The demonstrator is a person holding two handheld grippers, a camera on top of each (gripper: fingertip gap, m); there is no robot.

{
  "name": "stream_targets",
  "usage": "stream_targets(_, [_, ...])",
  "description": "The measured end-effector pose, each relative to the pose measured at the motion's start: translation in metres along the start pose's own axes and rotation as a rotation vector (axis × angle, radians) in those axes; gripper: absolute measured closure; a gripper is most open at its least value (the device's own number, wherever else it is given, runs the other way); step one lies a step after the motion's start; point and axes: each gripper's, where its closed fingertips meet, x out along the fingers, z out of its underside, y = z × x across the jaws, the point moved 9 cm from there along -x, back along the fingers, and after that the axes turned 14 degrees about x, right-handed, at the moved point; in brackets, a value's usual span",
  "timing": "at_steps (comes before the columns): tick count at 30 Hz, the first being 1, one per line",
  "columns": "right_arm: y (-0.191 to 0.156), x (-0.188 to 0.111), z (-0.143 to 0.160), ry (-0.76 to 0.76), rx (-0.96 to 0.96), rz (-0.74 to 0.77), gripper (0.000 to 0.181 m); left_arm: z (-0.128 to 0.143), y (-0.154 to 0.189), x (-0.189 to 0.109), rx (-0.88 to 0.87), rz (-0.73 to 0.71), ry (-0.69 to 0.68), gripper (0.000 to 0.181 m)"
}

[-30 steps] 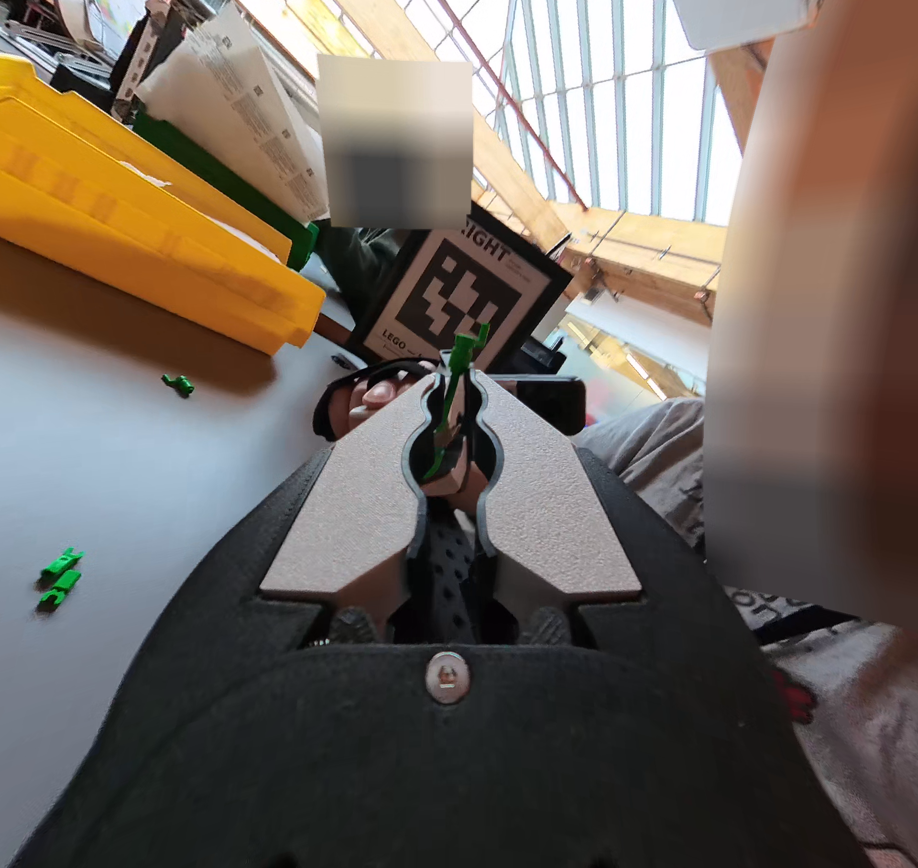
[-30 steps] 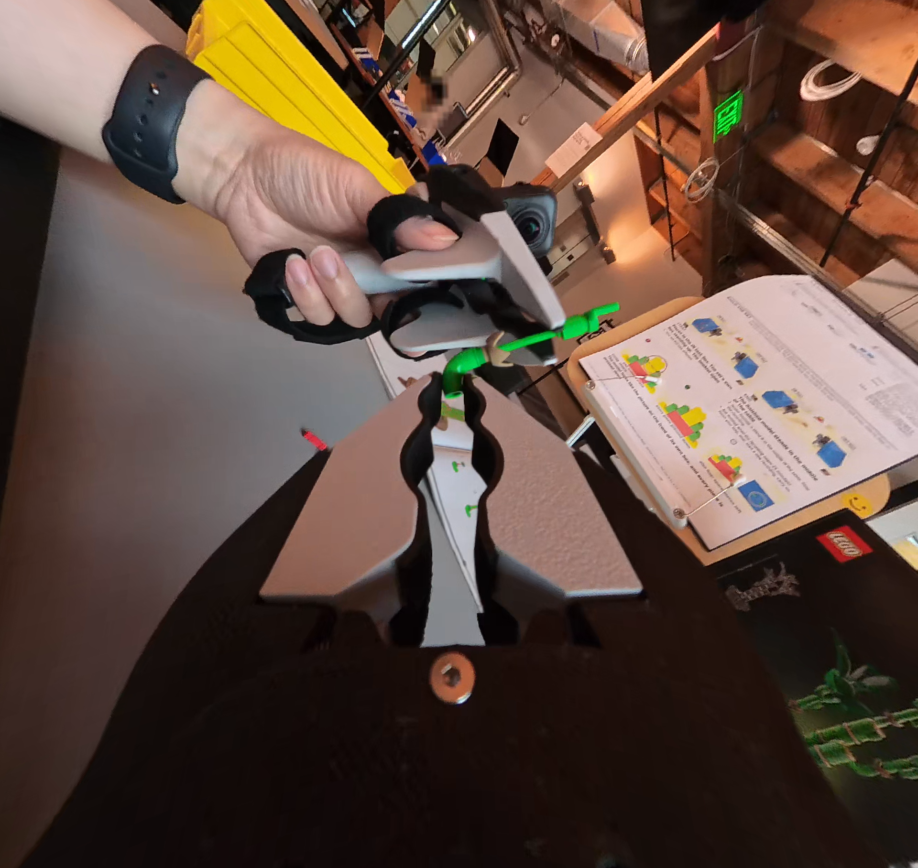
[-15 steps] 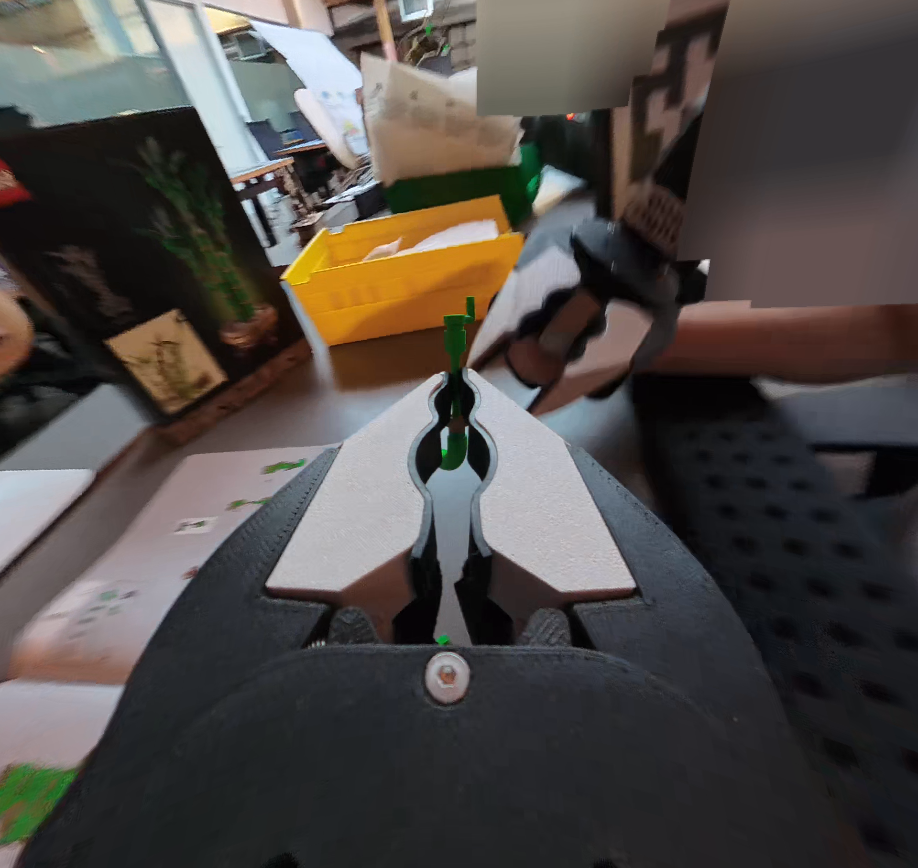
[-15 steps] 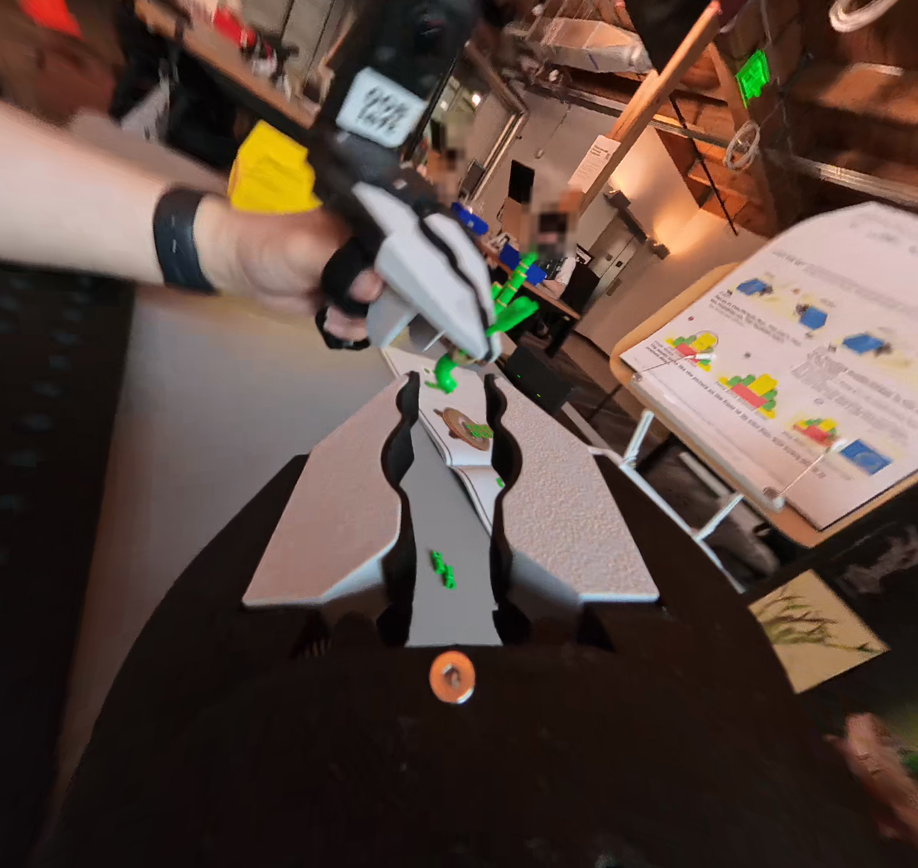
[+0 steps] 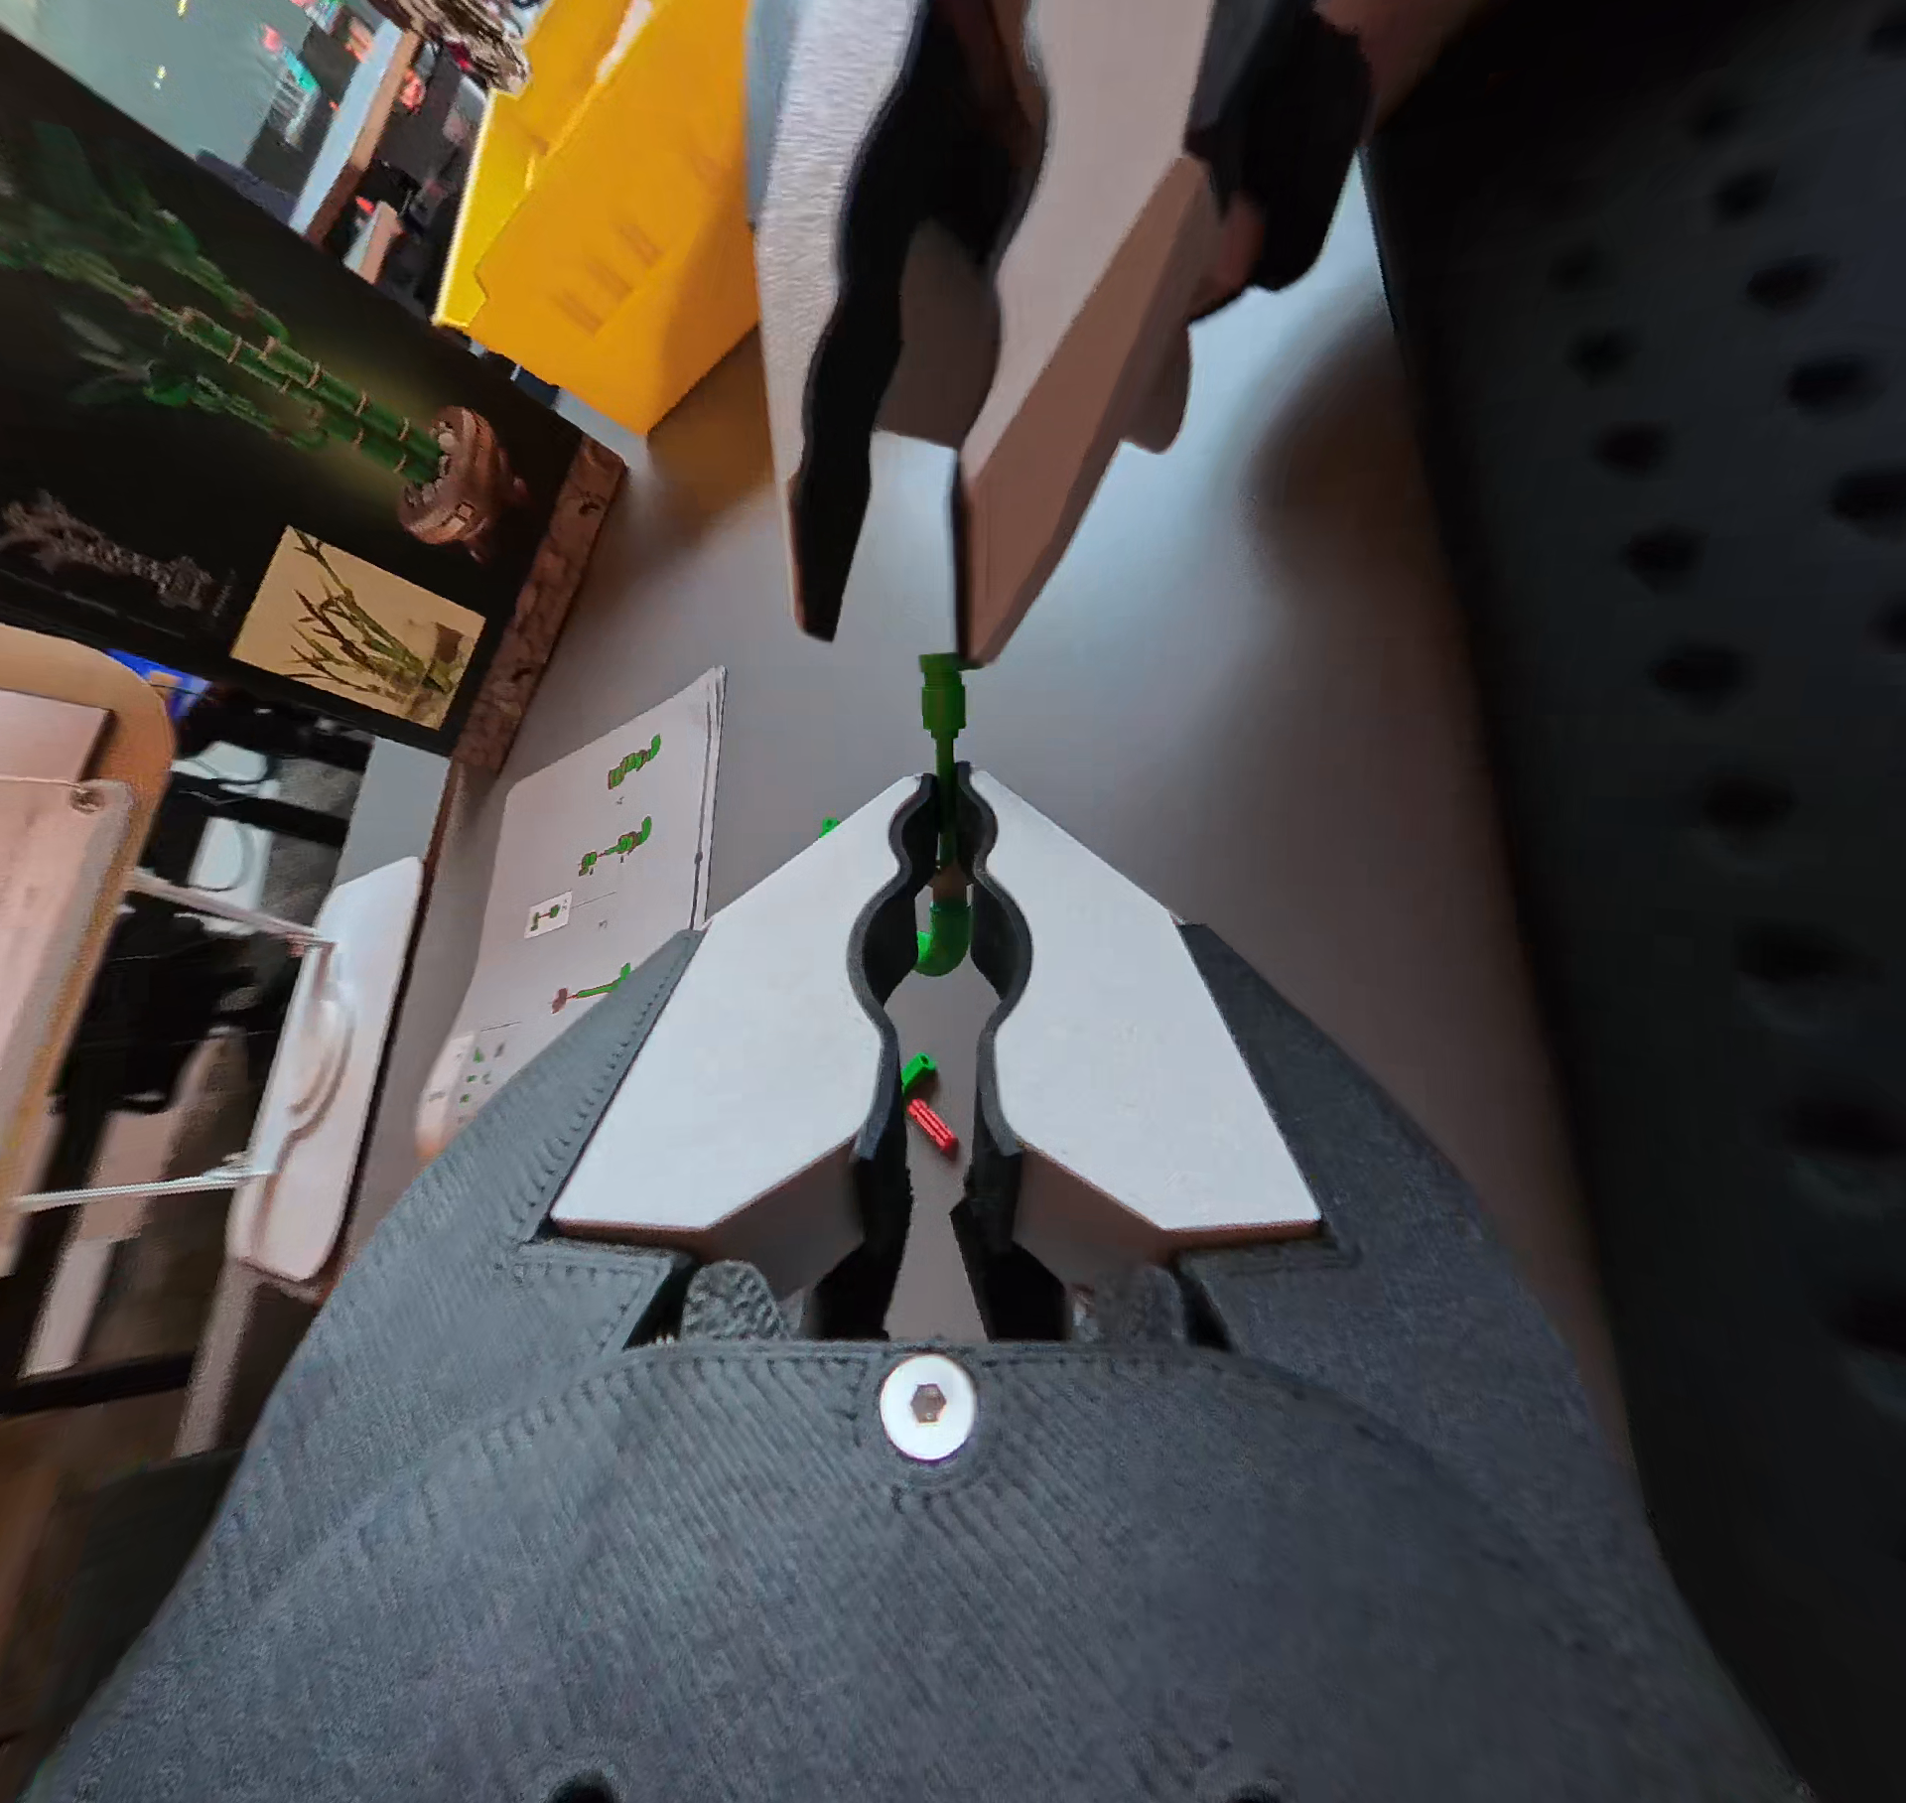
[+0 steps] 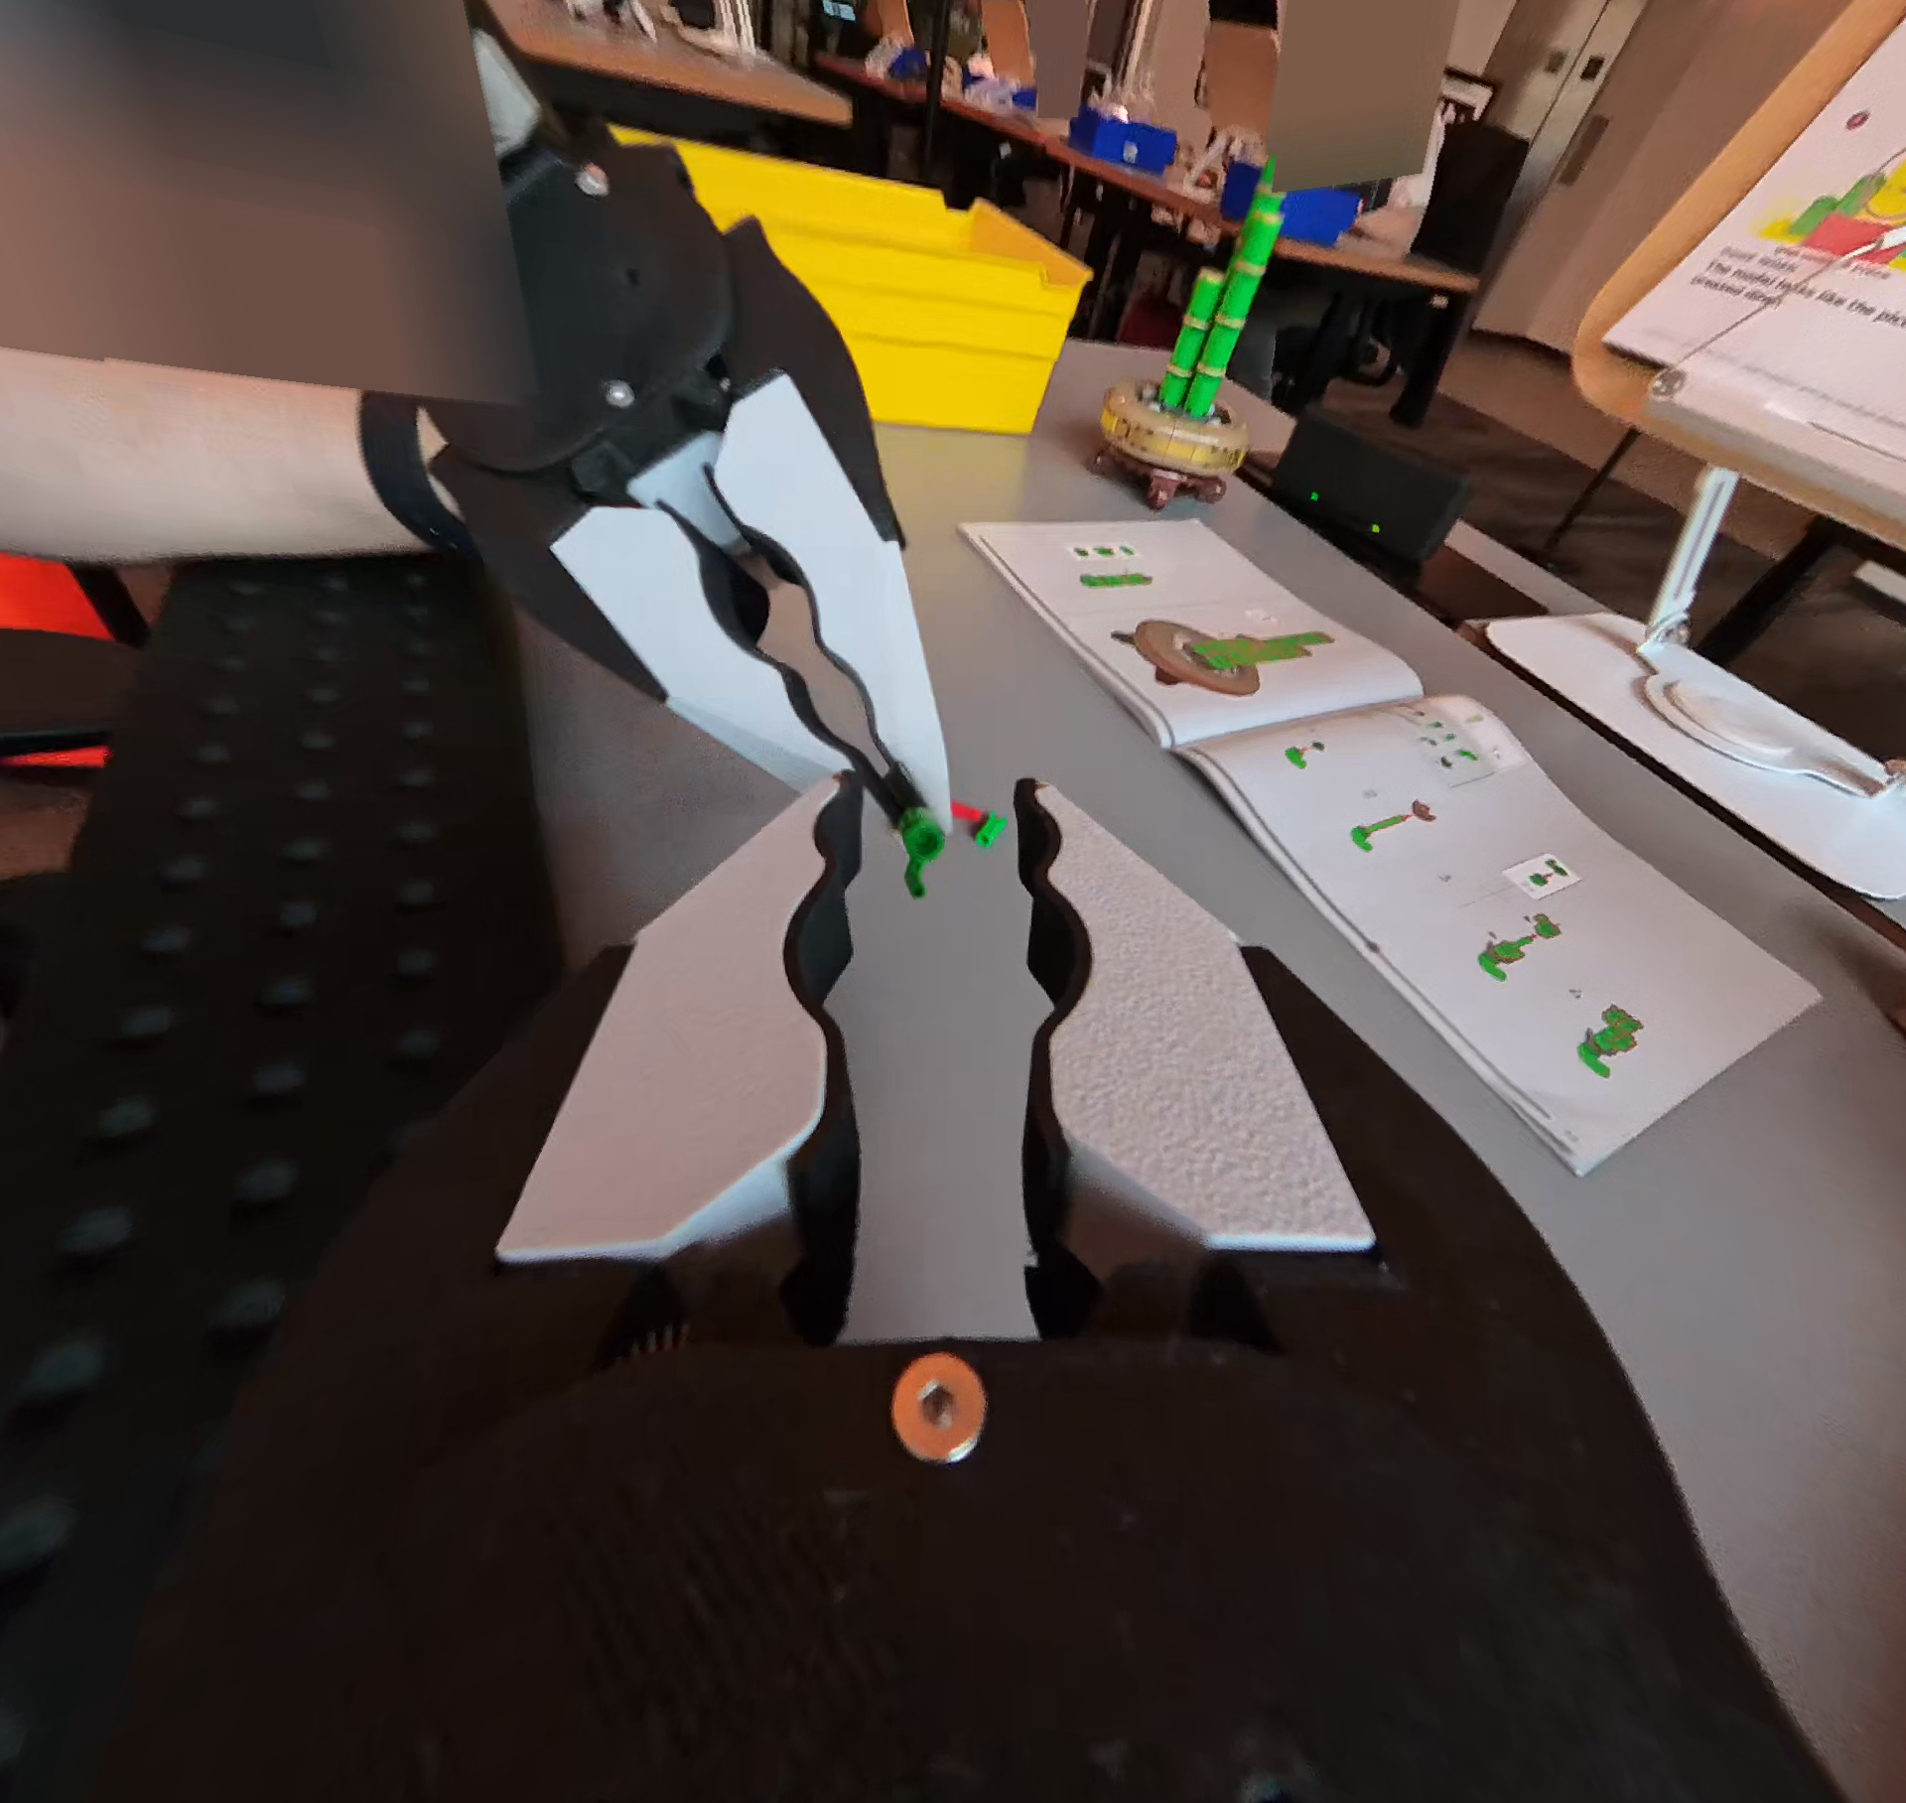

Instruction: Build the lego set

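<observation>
The left gripper is clamped on a thin green stem piece, its long axis running straight out past the fingertips toward the right gripper, whose fingers stand apart just short of it, perhaps brushing its far end. Below on the grey table lie a small green piece and a red pin. Farther off stand the open instruction booklet, a built bamboo model and a yellow bin.
</observation>
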Motion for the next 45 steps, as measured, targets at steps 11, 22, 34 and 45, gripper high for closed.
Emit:
stream_targets(11, [-0.013, 0.007, 0.018, -0.132, -0.052, 0.019, 0.161, 0.0, 0.018, -0.002, 0.122, -0.069, -0.048, 0.181])
stream_targets(22, [-0.019, 0.003, 0.02, -0.13, -0.025, -0.009, 0.175, -0.004, 0.03, 0.0, 0.197, -0.1, -0.035, 0.181])
stream_targets(34, [-0.016, 0.005, 0.023, -0.154, 0.005, -0.011, 0.176, -0.005, 0.036, 0.006, 0.124, -0.123, -0.08, 0.181])
stream_targets(45, [-0.014, 0.008, 0.025, -0.177, 0.027, -0.012, 0.176, -0.003, 0.036, 0.007, 0.087, -0.097, -0.102, 0.181])
